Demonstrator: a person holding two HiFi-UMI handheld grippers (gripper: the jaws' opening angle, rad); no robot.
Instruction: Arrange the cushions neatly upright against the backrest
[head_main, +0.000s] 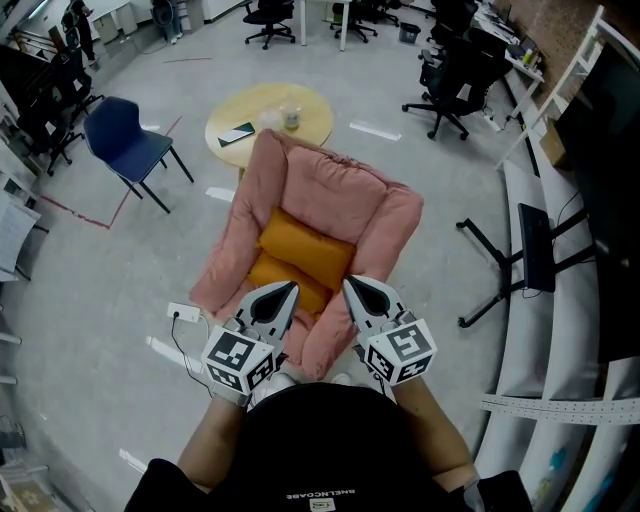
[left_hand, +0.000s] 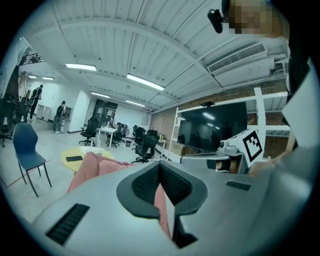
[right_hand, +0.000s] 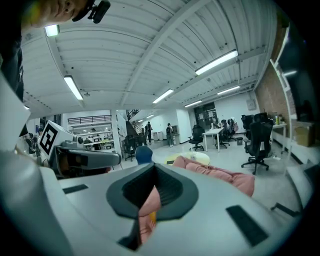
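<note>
A pink armchair (head_main: 335, 190) stands on the floor in front of me, its backrest (head_main: 320, 170) on the far side. Two orange cushions lie on its seat, one (head_main: 306, 247) further back and one (head_main: 284, 279) nearer to me, partly under the first. My left gripper (head_main: 290, 291) and right gripper (head_main: 350, 286) hang side by side over the chair's near edge, both shut and holding nothing. The left gripper view shows shut jaws with the pink chair (left_hand: 95, 167) beyond. In the right gripper view the chair (right_hand: 220, 176) spreads to the right of shut jaws.
A round yellow table (head_main: 310, 118) with a phone and a cup stands behind the chair. A blue chair (head_main: 125, 135) is at the left, black office chairs (head_main: 450, 80) at the back right. A power strip (head_main: 185, 314) lies on the floor left of the armchair. A monitor stand (head_main: 530, 250) is at the right.
</note>
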